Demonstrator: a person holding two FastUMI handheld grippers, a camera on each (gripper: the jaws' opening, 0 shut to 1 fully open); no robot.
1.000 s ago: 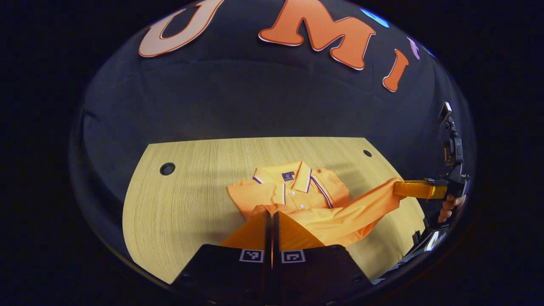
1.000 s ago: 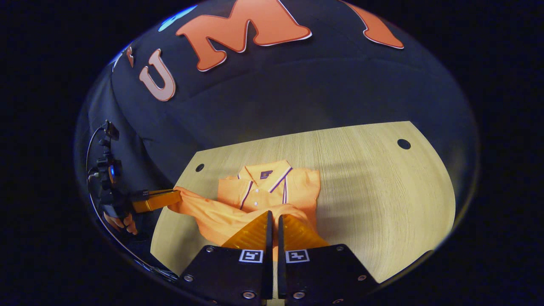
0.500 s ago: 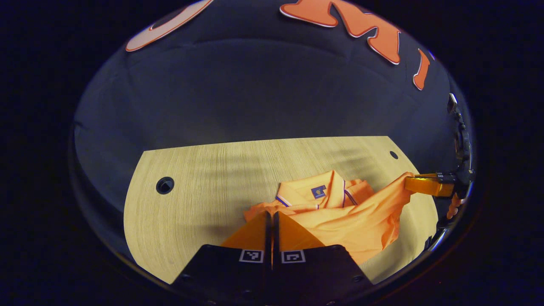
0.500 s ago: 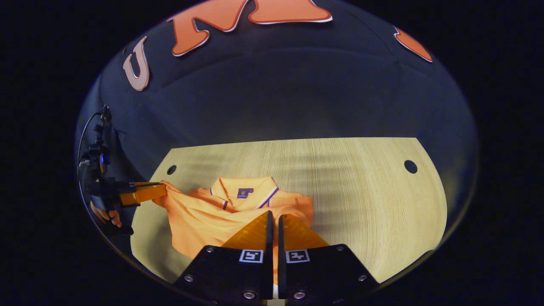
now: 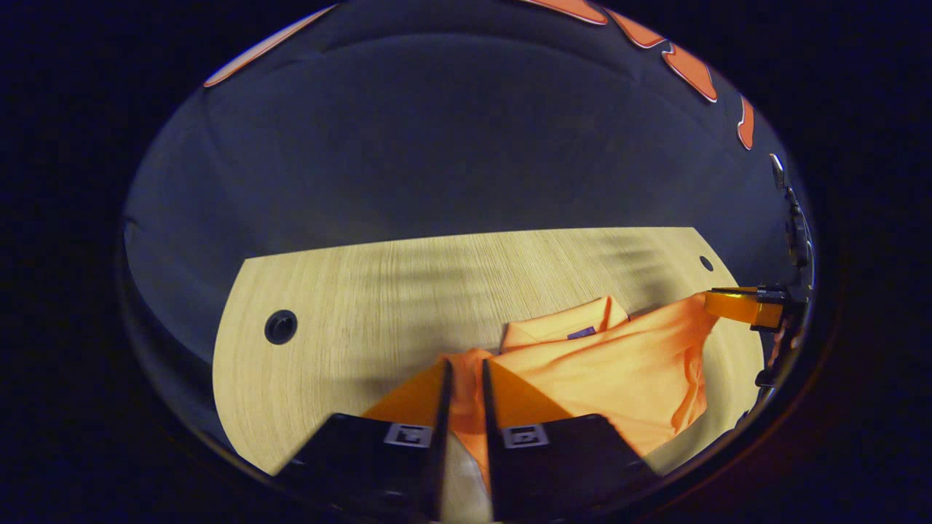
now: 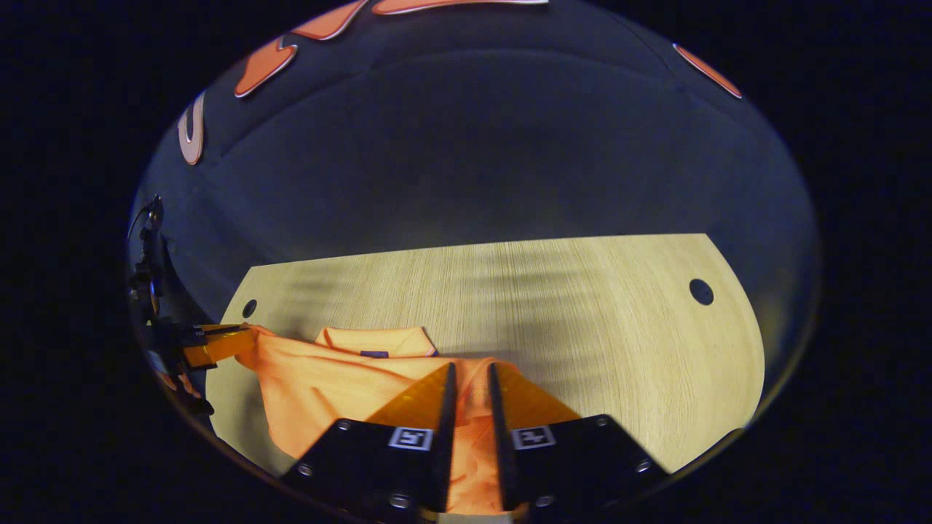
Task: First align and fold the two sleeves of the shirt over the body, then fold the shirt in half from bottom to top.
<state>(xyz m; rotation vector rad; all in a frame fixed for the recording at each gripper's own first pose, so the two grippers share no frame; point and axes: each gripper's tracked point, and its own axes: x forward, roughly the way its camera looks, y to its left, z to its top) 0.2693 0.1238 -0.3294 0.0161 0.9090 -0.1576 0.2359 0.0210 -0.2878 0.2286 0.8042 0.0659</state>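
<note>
Left gripper view
Left gripper (image 5: 463, 378): I had its fingers slightly parted, shirt (image 5: 626, 371) hem between them; grip uncertain.
Shirt: one, ahead and right, bottom carried over the body, apparently for the final fold.
Collar (image 5: 564, 331): one, just beyond the raised cloth.

Right gripper view
Right gripper (image 6: 469, 382): likewise slightly parted over cloth.
Table (image 6: 597, 320): one; two holes counted.

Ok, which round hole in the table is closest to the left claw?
The hole at the table's left end in the right gripper view, just above the left claw at the shirt's corner. The other hole sits at the opposite end.
</note>
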